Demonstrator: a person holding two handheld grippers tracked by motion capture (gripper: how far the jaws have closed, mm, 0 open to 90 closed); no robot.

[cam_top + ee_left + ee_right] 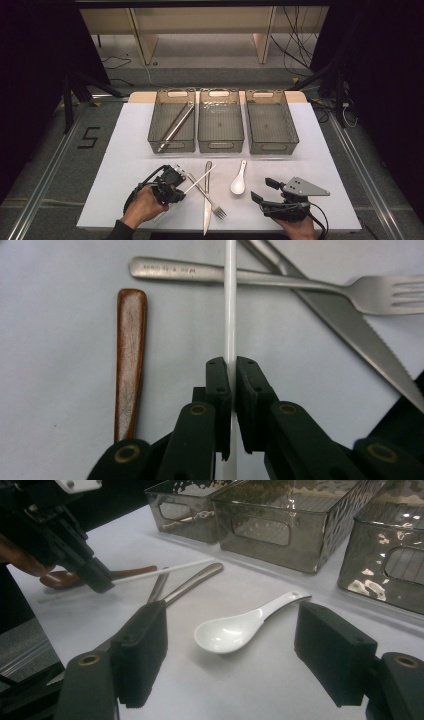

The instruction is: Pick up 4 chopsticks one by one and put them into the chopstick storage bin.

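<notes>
My left gripper (230, 371) clamps one white chopstick (230, 300); right gripper (245, 650) wide open, holding nothing. I count three bins (220, 145), one fork (380, 290), knife (350, 325), spoon (235, 627).

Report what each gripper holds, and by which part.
The left gripper is shut on the white chopstick, along its shaft, not at an end. The right gripper is open, holding nothing.

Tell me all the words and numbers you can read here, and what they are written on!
"5": a big black number marked on the grey floor left of the table.
Stamped writing on the fork's handle, seen in the left gripper view: too small and blurred to read.
Nothing readable on the knife, the white spoon, the three bins or either hand-held gripper.
</notes>
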